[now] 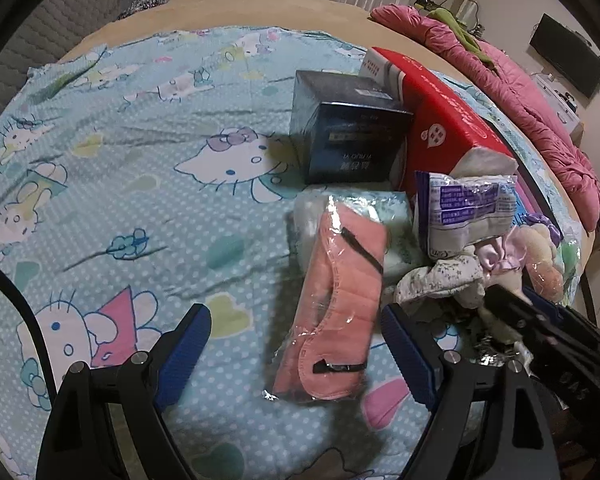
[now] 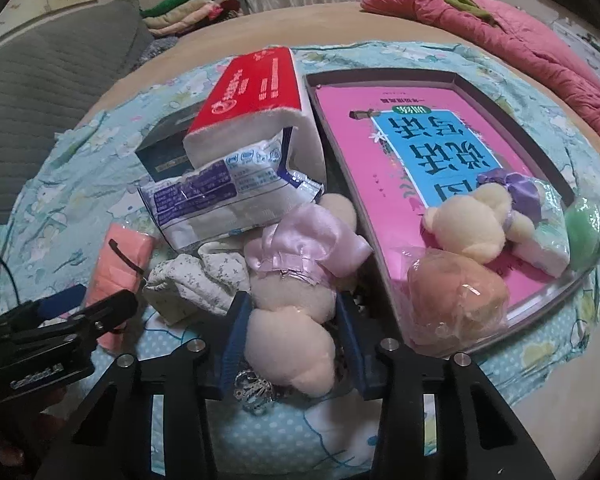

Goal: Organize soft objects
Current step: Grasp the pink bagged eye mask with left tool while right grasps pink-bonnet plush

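Spread over a round tan bed, the cartoon-cat sheet (image 1: pixel 140 200) is lying wide open across the left half of the left wrist view, plenty of room to move there, with the bed's edge curving along the top. Clutter is crowding the right side: a dark box (image 1: pixel 348 136) is standing against a red tissue pack (image 1: pixel 448 120), and a pink quilt (image 1: pixel 520 92) is bunching along the far edge.

Left gripper (image 1: pixel 296 344) is hanging wide open over the pink eye mask (image 1: pixel 340 296) in its clear wrapper, pads not touching it.

Over in the right wrist view, the right gripper (image 2: pixel 290 336) is sitting narrow, its blue pads pressing on the plush doll (image 2: pixel 292 320) at bottom centre. That doll is looking cream and fuzzy, with a shiny lilac dress. Just right of it, the tray (image 2: pixel 380 78) holding a pink book (image 2: pixel 380 184) is filling the upper right, more small plush toys (image 2: pixel 472 228) piling on its near corner.
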Demonstrator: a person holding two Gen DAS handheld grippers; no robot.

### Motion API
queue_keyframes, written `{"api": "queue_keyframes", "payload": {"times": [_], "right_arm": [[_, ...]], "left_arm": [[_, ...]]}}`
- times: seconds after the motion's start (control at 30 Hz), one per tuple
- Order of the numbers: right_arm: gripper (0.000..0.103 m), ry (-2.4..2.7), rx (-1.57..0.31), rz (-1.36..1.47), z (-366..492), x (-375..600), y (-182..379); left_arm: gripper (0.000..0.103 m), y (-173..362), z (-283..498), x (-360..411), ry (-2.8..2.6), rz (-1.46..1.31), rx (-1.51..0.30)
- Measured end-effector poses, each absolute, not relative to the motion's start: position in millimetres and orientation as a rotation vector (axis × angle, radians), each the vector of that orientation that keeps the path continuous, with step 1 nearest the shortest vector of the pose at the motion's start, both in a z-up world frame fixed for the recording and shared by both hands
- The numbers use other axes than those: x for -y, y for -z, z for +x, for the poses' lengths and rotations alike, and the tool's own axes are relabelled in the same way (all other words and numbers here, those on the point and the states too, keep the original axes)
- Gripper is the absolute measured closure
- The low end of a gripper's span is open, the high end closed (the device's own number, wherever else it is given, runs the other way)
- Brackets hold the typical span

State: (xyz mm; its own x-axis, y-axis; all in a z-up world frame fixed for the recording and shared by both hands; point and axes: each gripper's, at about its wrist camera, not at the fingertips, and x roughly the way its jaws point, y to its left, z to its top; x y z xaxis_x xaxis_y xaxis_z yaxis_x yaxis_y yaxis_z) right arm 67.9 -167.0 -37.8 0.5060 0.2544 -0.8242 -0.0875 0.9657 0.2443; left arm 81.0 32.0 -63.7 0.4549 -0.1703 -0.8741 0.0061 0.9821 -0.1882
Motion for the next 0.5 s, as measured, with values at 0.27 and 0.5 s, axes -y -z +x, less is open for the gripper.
{"api": "queue_keyframes", "payload": {"times": [0.27, 0.5], "right_arm": [[0.062, -0.233, -1.002, 0.219, 59, 177, 28], [0.063, -0.263, -1.008, 0.274, 52, 186, 21]], "left_arm": [[0.031, 66, 84, -36, 0.143, -0.215, -1.090], [0.062, 67, 87, -32, 0.220, -0.248, -1.096]]}}
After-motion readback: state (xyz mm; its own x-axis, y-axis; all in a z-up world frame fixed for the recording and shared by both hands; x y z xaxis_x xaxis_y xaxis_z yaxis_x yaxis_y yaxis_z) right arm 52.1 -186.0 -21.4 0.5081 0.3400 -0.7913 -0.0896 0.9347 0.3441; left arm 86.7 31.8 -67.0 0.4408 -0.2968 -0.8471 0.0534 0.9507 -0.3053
